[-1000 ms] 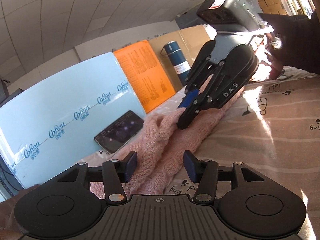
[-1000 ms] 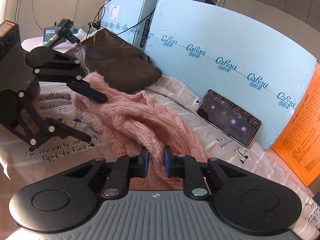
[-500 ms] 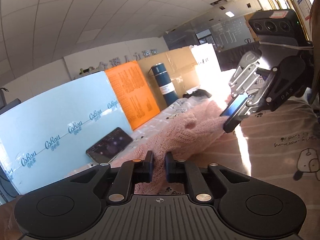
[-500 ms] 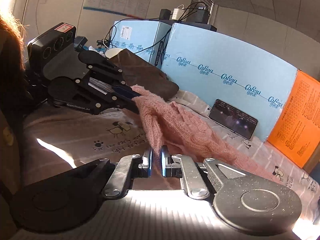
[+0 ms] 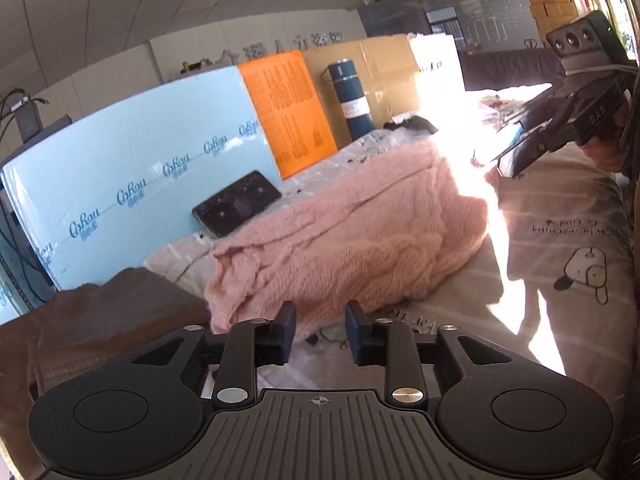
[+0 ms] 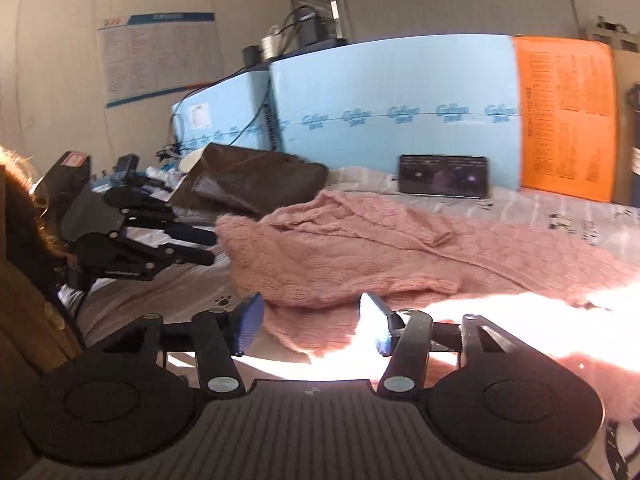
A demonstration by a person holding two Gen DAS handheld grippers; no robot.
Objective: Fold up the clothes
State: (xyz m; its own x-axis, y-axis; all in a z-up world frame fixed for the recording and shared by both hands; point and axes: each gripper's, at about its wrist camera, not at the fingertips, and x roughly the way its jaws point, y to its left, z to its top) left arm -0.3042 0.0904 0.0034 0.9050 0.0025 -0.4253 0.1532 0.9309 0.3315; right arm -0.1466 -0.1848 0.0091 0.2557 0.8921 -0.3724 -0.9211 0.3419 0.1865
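Note:
A pink knitted sweater (image 5: 360,236) lies spread on the printed bed sheet (image 5: 568,264); it also shows in the right wrist view (image 6: 380,252). My left gripper (image 5: 320,330) is open and empty, just short of the sweater's near edge. My right gripper (image 6: 312,320) is open and empty over the sweater's sunlit hem. Each gripper shows in the other's view: the right one (image 5: 508,152) at the sweater's far corner, the left one (image 6: 208,246) beside the sweater's left edge.
A brown garment (image 5: 100,320) lies at the left, also in the right wrist view (image 6: 256,180). A phone (image 5: 236,204) leans on light blue foam boards (image 5: 132,172). An orange board (image 5: 288,108), a dark blue flask (image 5: 352,100) and cardboard boxes stand behind.
Both grippers were shut on the sweater half a second ago and have opened, letting it go. The sweater now lies flat, and both grippers have drawn back from it.

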